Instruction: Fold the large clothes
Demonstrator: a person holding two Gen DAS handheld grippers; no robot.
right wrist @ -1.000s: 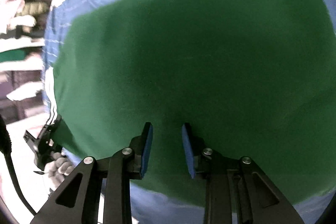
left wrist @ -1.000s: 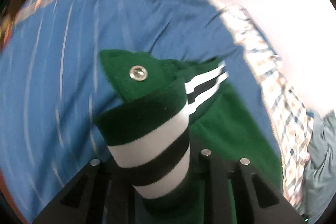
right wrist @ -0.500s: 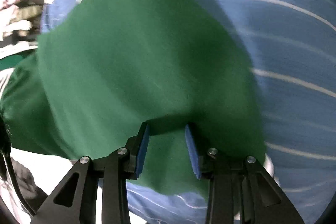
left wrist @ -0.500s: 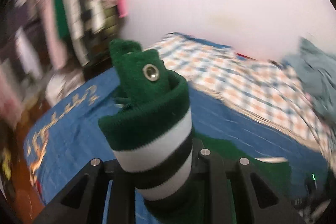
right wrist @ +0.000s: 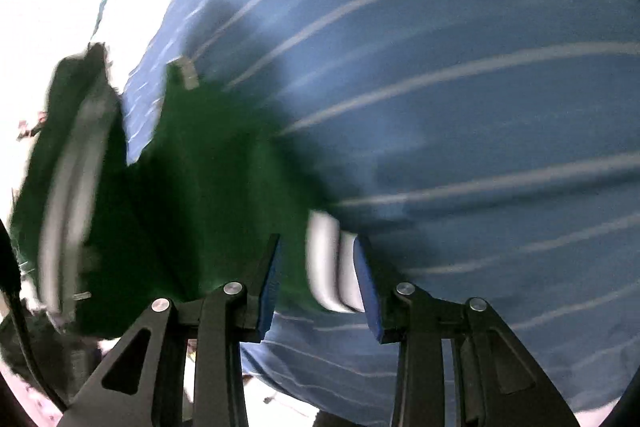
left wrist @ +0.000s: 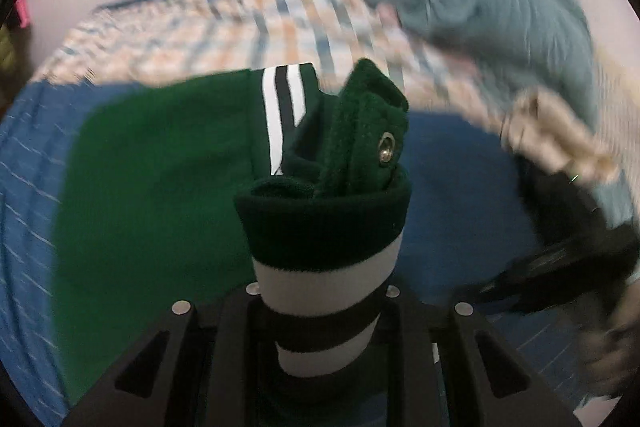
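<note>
1. Blue striped bedspread (right wrist: 460, 107) fills the surface, a plaid sheet (left wrist: 240, 35) along its far edge.
2. Left gripper (left wrist: 320, 311) is clamped tight on the green jacket (left wrist: 152, 187) at its striped cuff (left wrist: 324, 267).
3. Right gripper (right wrist: 318, 275) has just been opening; the green hem with white stripes sits loose between its pads.
4. Best to draw the cuff level across, keeping the cloth taut.
5. Right side lies bare; a grey garment (left wrist: 480, 7) crowds the far right corner.
</note>
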